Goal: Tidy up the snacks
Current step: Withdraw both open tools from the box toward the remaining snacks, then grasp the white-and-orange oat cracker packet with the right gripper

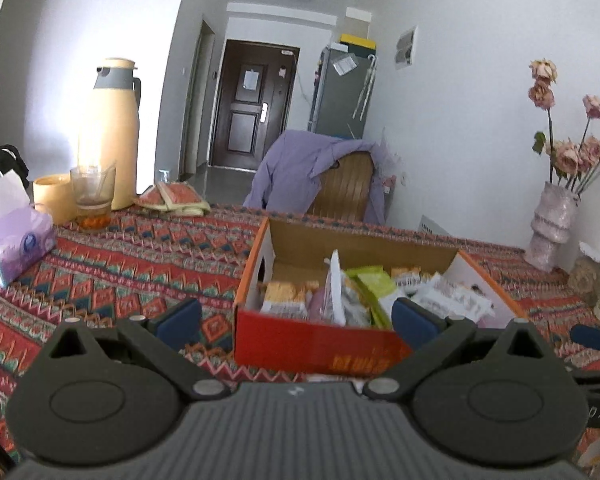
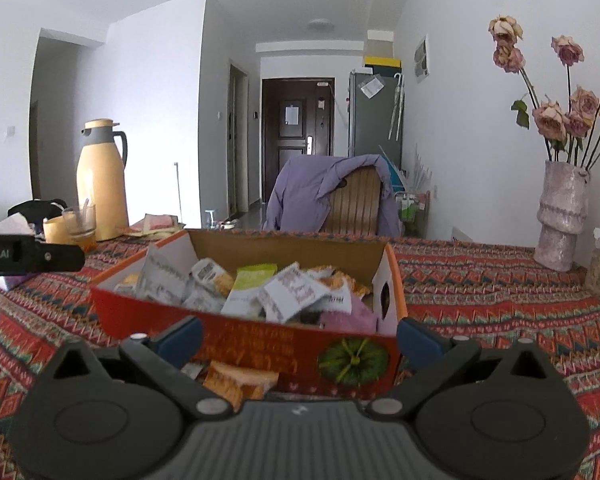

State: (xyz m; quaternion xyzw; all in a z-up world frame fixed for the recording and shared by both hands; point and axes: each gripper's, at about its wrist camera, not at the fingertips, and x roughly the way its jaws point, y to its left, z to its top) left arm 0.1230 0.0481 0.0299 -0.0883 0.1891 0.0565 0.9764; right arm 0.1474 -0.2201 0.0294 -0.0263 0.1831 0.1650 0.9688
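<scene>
mostly done: we hold both grippers (image 1: 296, 314) (image 2: 300, 338) released; orange cardboard box (image 2: 260, 340) looks full, one orange snack packet (image 2: 236, 384) waits at six o'clock.

- The orange snack packet (image 2: 236, 384) on the table before the box's near wall is blurred and partly hidden behind the right gripper's body.
- Print on the box (image 1: 340, 356) front is too smeared to read.
- The tissue pack (image 1: 8, 236) at the table's left edge is cut off by the frame.
</scene>
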